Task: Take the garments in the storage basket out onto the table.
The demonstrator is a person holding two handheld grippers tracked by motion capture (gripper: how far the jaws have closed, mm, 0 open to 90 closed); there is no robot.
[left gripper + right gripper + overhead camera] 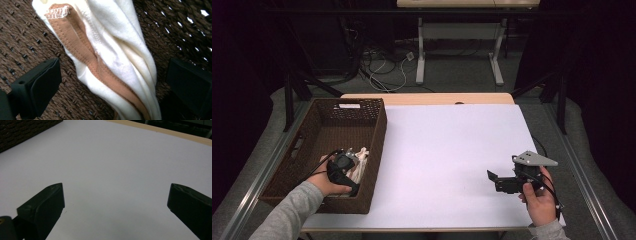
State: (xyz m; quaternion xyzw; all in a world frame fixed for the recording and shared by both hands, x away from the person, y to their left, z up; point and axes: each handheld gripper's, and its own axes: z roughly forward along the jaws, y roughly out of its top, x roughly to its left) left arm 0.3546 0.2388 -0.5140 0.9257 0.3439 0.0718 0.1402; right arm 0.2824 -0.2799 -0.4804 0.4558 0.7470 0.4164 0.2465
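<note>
Where nearest the bench's front edge: 2 forearms in grey sleeves entering, each hand on a gripper. Right gripper [495,179] held low over the bare white bench [447,150], jaws spread wide with nothing between them, as confirmed in the right gripper view. Left gripper [346,161] lowered into the woven basket [377,145] at the bench's left side, jaws likewise parted, straddling but not touching a cream cloth [117,57] with a tan seam band [85,52]; cloth lying twisted on the basket floor, near the right-hand wall. Farther back: rest of basket interior, then the bench's wooden far edge [427,98].

Judged step: closing on the cloth for lifting out.

Possible faults: pinching only 1 thin fold, letting the rest slip free on lifting; jaw tips catching in the open weave if driven too deep; cloth dragging against the basket wall and tipping or shifting the basket.
</note>
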